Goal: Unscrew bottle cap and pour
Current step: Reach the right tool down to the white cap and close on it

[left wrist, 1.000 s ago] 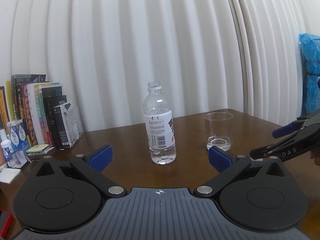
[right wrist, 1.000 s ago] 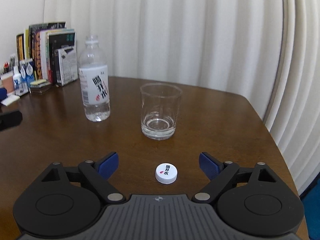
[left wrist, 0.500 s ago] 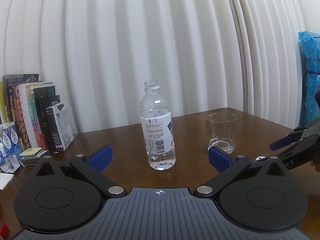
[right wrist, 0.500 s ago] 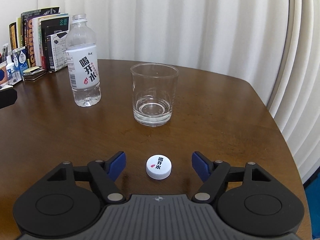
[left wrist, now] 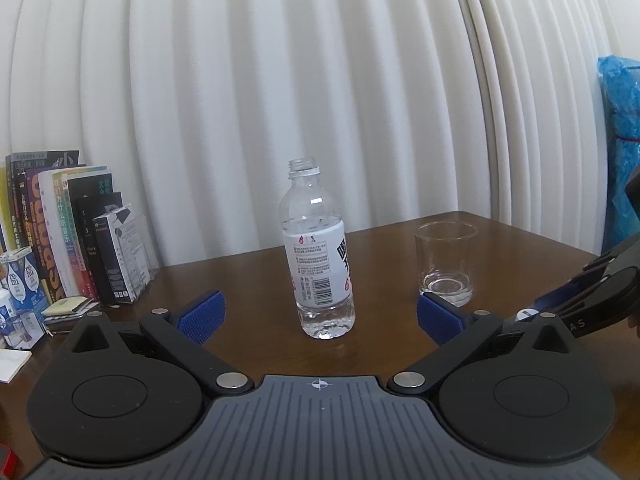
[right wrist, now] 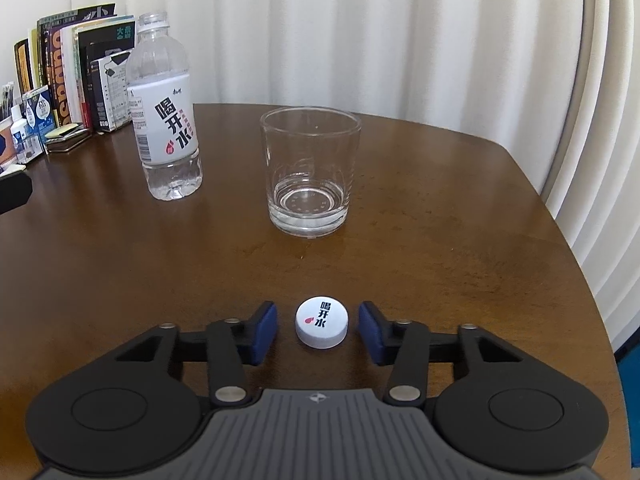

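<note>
An uncapped clear water bottle point(left wrist: 318, 256) with a white label stands upright on the brown table point(right wrist: 440, 208); it also shows in the right wrist view point(right wrist: 166, 112). A clear glass point(right wrist: 310, 176) with a little water at its bottom stands to its right, and shows in the left wrist view point(left wrist: 446, 266). My left gripper point(left wrist: 320, 314) is open, its pads on either side of the bottle's base, short of touching. The white cap point(right wrist: 322, 322) lies on the table between the narrowed pads of my right gripper point(right wrist: 318, 328), with small gaps on both sides.
A row of books point(left wrist: 60, 232) and small boxes point(right wrist: 32, 120) stands at the table's back left. White pleated curtains point(left wrist: 320, 80) hang behind. A blue plastic bag point(left wrist: 620, 152) is at the far right. The table's right edge curves close to the cap.
My right gripper's jaws have narrowed around the cap and the gripper has come lower and nearer the glass. My left gripper has shifted slightly; the bottle sits centred between its pads.
</note>
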{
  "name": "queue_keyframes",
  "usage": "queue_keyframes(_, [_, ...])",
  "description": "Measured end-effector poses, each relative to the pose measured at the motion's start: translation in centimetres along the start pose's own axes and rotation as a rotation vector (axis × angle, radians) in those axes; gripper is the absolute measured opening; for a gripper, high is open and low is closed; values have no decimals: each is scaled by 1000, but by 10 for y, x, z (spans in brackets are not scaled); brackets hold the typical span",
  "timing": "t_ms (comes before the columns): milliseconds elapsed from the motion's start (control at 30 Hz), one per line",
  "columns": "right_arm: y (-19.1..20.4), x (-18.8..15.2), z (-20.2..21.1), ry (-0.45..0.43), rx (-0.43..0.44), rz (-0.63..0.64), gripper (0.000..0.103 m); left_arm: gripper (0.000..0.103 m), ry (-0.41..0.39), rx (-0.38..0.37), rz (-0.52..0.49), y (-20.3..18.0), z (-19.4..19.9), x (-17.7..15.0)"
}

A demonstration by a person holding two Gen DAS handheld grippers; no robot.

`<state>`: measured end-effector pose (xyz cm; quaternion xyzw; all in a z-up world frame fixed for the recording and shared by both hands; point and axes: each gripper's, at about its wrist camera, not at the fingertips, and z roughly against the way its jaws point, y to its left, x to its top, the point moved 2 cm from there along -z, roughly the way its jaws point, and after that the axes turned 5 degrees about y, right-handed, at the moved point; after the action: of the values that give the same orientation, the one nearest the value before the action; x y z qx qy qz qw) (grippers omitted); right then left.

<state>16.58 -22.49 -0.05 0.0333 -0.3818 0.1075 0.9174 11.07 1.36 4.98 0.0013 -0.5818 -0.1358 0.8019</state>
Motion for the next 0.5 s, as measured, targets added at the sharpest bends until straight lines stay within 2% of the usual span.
queue_keyframes(167, [0,1,-1,4,3,-11,32,103,1,0,-1,0,0,0])
queue_keyframes(333, [-2,2,-2,6,1,-17,31,103,-1,-5,-2,1,-2,0])
queue_keyframes(500, [0,7,9,-17,32,1,31,103,-24,-43,-2,5,-9,8])
